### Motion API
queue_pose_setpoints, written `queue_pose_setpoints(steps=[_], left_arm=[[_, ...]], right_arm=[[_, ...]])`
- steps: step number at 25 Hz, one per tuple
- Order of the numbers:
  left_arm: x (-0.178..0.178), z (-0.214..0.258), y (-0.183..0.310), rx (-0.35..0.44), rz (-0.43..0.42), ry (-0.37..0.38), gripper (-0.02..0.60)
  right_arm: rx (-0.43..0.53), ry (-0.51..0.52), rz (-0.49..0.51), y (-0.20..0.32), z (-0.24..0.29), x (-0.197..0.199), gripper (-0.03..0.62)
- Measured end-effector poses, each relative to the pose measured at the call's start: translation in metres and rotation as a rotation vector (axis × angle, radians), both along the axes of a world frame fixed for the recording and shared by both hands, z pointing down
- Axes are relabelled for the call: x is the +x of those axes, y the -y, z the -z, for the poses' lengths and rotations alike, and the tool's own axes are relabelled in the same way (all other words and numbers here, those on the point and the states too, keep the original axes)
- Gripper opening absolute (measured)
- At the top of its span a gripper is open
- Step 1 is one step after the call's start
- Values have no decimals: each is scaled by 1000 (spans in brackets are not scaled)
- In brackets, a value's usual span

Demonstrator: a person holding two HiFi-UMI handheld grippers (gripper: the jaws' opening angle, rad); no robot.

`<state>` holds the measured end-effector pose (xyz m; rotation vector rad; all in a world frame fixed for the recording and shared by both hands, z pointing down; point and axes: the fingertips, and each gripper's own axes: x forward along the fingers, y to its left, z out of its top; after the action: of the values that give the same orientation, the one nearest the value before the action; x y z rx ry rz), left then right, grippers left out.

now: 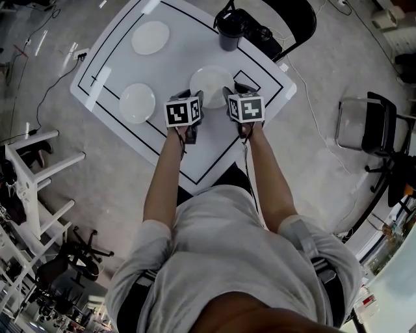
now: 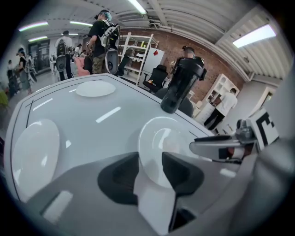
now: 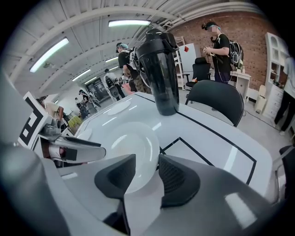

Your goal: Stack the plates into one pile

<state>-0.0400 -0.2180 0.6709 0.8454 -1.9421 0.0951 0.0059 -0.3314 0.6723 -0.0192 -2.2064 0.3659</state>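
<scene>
Three white plates lie apart on the white table (image 1: pixel 117 39): one far left (image 1: pixel 150 37), one near left (image 1: pixel 137 103), and one in the middle (image 1: pixel 211 83). Both grippers hover side by side at the middle plate's near rim. My left gripper (image 1: pixel 197 104) is open; the left gripper view shows that plate (image 2: pixel 159 138) through the gap between its jaws (image 2: pixel 150 159). My right gripper (image 1: pixel 231 97) is also open, with the same plate (image 3: pixel 131 145) lying flat beyond its jaws (image 3: pixel 147 161). Neither pair of pads presses on the plate.
A black shaker bottle (image 1: pixel 229 29) stands at the table's far edge, just behind the middle plate. A black chair (image 1: pixel 292 19) sits behind the table, metal chairs (image 1: pixel 370 127) to the right, a white rack (image 1: pixel 32 169) to the left. People stand in the background.
</scene>
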Motion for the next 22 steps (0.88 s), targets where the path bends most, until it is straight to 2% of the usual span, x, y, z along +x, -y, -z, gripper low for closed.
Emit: queue_pose_setpoints(steps=[6,22], left_arm=[[-1,12,-17,-12,41,53,158],[16,32,-73,12,200,87,158]], right_arm=[[15,27,37,-16,10,-5,163],[38,97,180,-65,37,-5,144]])
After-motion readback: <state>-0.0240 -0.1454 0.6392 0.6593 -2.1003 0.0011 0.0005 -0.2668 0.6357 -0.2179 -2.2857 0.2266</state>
